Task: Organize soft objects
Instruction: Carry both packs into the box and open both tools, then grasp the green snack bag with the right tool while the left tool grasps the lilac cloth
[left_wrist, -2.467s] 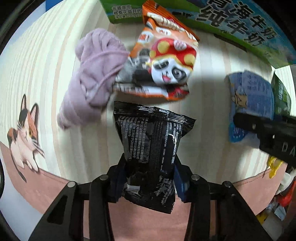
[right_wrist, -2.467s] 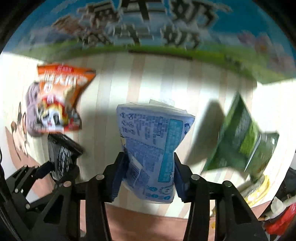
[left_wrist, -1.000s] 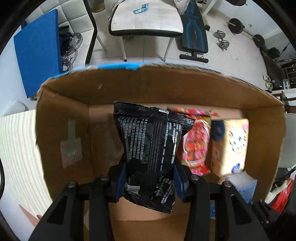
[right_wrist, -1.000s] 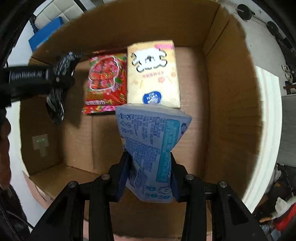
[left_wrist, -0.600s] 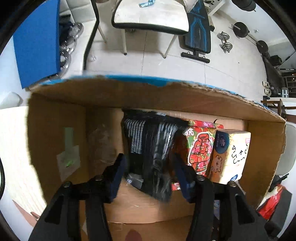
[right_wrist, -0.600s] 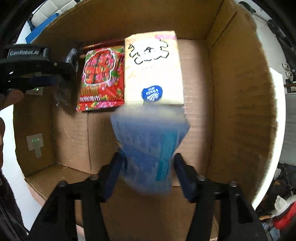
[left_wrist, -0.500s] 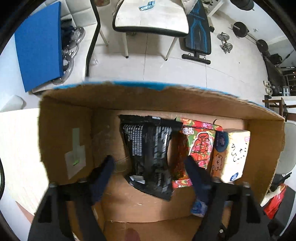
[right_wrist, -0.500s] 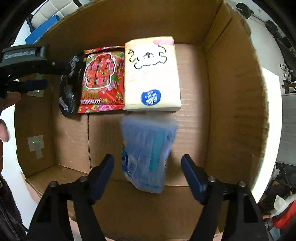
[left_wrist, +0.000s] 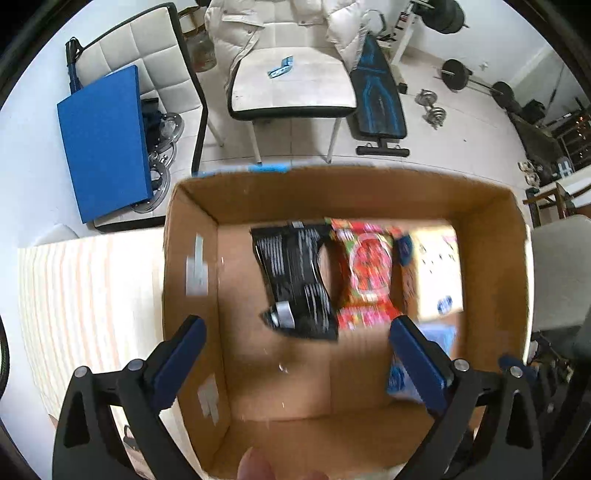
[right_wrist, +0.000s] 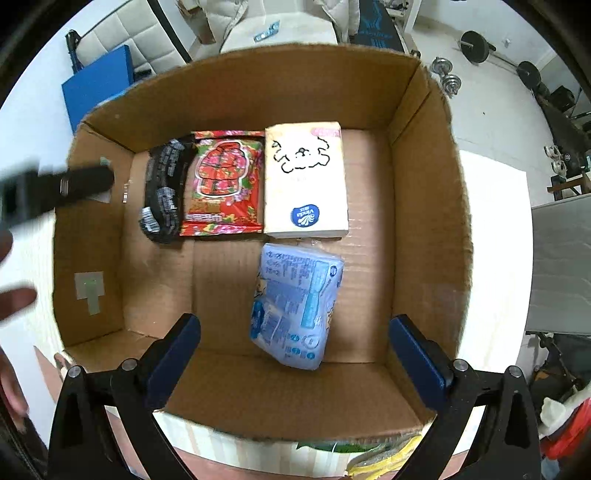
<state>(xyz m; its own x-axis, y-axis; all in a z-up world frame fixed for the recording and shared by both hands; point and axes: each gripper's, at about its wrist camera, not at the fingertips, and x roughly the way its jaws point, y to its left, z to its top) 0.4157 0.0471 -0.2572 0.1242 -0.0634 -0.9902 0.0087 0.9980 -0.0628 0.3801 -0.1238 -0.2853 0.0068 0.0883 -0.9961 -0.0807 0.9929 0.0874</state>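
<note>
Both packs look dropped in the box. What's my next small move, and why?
Probably lift both grippers up out of the cardboard box. The left gripper and right gripper hang open and empty; the black packet and blue tissue pack lie on the box floor, so nothing there needs holding.

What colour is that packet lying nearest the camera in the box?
Light blue packet with darker blue print, clearest in the right wrist view.

Blue pack (left_wrist: 424, 363) half hidden by tongs, snack packets motion-blurred
</note>
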